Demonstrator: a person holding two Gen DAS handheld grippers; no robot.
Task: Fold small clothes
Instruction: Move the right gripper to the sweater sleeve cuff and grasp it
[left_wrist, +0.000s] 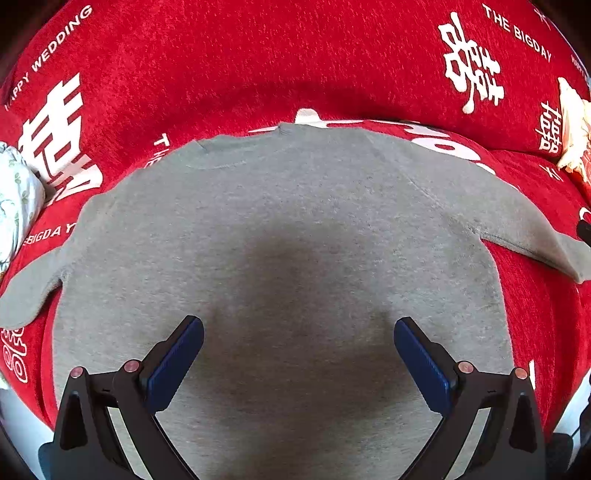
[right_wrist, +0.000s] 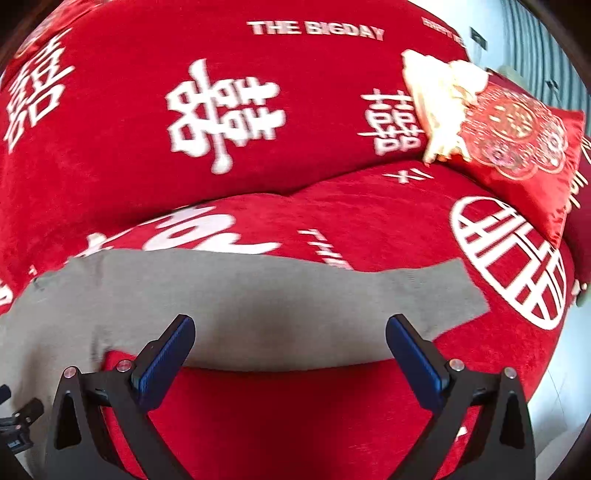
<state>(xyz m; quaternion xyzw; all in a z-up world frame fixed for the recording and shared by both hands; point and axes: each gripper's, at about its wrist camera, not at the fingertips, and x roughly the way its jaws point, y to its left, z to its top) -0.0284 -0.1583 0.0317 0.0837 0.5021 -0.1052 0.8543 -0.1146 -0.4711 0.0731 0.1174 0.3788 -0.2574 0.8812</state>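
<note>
A small grey long-sleeved top (left_wrist: 288, 229) lies spread flat on a red sofa cover, neckline at the far side, sleeves out to both sides. My left gripper (left_wrist: 298, 328) hovers over the middle of its body, open and empty. In the right wrist view the right sleeve (right_wrist: 295, 306) stretches across, its cuff at the right. My right gripper (right_wrist: 290, 328) is open and empty over that sleeve's near edge.
The red cover (left_wrist: 258, 62) with white lettering runs up the sofa back. A white floral cushion (left_wrist: 14, 199) sits at the left. A red embroidered cushion (right_wrist: 517, 147) and cream fabric (right_wrist: 439, 96) lie at the right. Pale floor (right_wrist: 569, 369) shows past the seat's right edge.
</note>
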